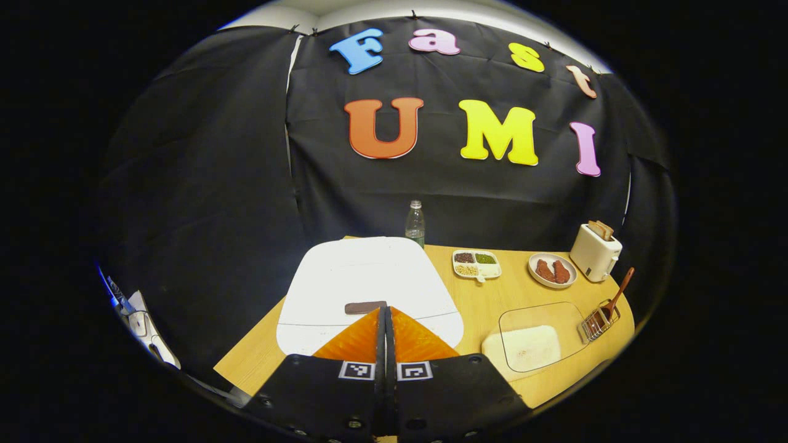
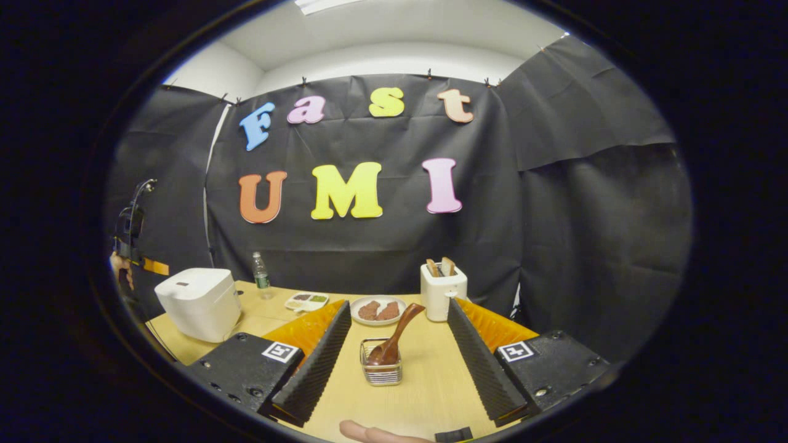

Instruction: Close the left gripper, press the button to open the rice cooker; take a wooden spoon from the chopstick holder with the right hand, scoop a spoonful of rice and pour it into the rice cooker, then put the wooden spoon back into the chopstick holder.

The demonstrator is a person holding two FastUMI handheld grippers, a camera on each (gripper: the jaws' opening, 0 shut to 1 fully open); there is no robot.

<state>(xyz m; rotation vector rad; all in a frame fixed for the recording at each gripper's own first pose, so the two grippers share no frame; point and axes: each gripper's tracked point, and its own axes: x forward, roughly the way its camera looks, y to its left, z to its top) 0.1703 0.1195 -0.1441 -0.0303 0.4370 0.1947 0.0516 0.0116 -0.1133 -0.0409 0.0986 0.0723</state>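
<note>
1. Counting from the left in the left gripper view: one white rice cooker (image 1: 369,289) with its lid down and one dark button (image 1: 365,307) at the front edge of the lid.
2. The left gripper (image 1: 385,320) is clenched, its fingers pressed together with nothing between them, the tips just at the button; I cannot tell whether they touch it.
3. Behind the cooker stands one water bottle (image 1: 415,223).
4. One divided dish (image 1: 476,264) holds four separate fillings: dark, green, pale and white.
5. One clear container (image 1: 535,338) holds rice.
6. One plate (image 1: 552,271) carries two brown pieces.
7. One toaster (image 1: 595,251) has two slices in its slots.
8. One wire chopstick holder (image 2: 381,363) holds one wooden spoon (image 2: 394,341), bowl down, handle leaning right.
9. The right gripper (image 2: 394,344) is released, jaws wide apart, with the holder between them and untouched.
</note>
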